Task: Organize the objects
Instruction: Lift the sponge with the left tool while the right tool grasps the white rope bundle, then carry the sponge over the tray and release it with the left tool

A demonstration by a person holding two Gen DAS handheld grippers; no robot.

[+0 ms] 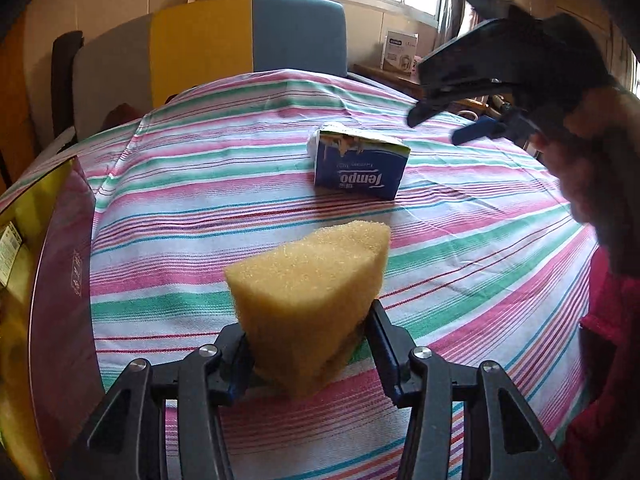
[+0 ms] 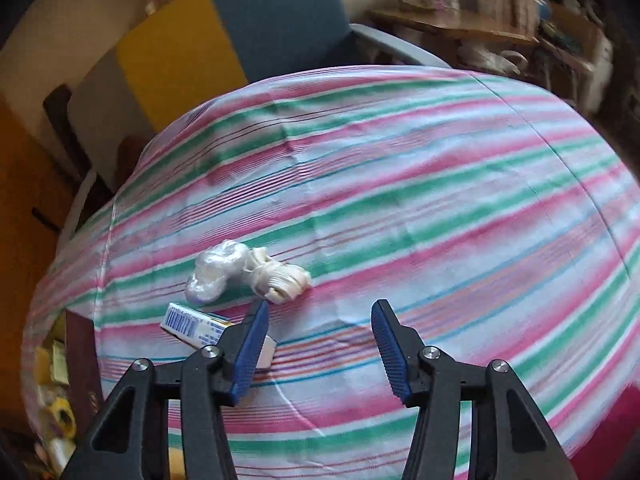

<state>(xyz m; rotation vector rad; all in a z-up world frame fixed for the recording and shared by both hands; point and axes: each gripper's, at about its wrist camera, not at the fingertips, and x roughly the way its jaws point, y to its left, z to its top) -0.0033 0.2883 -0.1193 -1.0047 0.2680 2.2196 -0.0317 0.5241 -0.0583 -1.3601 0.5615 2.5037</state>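
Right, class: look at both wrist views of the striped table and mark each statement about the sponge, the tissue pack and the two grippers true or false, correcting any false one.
1. The left gripper grips a yellow sponge. True.
2. The Tempo tissue pack lies inside the box at the table's left edge. False: it lies on the striped tablecloth, beyond the sponge.
3. The right gripper holds nothing. True.
4. The right gripper's pads are red. False: they are blue.
5. A plastic-wrapped bundle lies on the cloth ahead of the right gripper. True.
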